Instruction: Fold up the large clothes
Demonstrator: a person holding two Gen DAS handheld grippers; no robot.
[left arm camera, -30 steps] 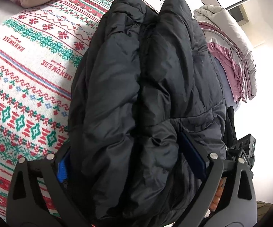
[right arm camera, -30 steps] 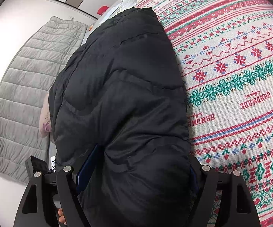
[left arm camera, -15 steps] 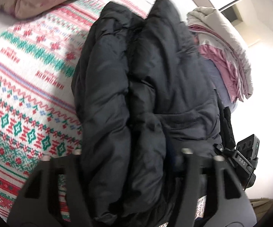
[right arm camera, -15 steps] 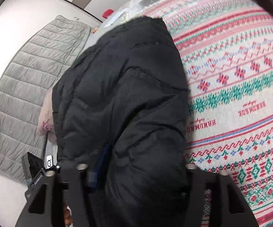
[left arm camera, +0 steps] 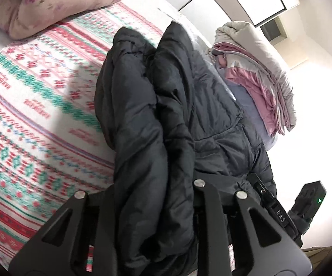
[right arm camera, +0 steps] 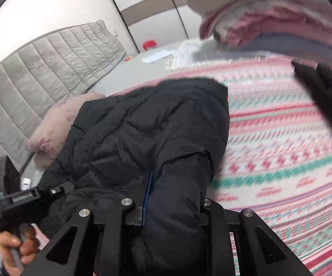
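1. left claw [left arm camera: 152,218], bottom centre of its frame, is clamped on a thick bunch of the black jacket [left arm camera: 166,119], which fills the gap between its fingers.
2. right claw [right arm camera: 173,216], bottom centre of its frame, likewise pinches a jacket [right arm camera: 147,133] fold.
3. the jacket runs up from each claw across the patterned blanket [left arm camera: 32,115].
4. further off: pink pillow [left arm camera: 51,2] upper left, folded pile [left arm camera: 258,69] upper right.
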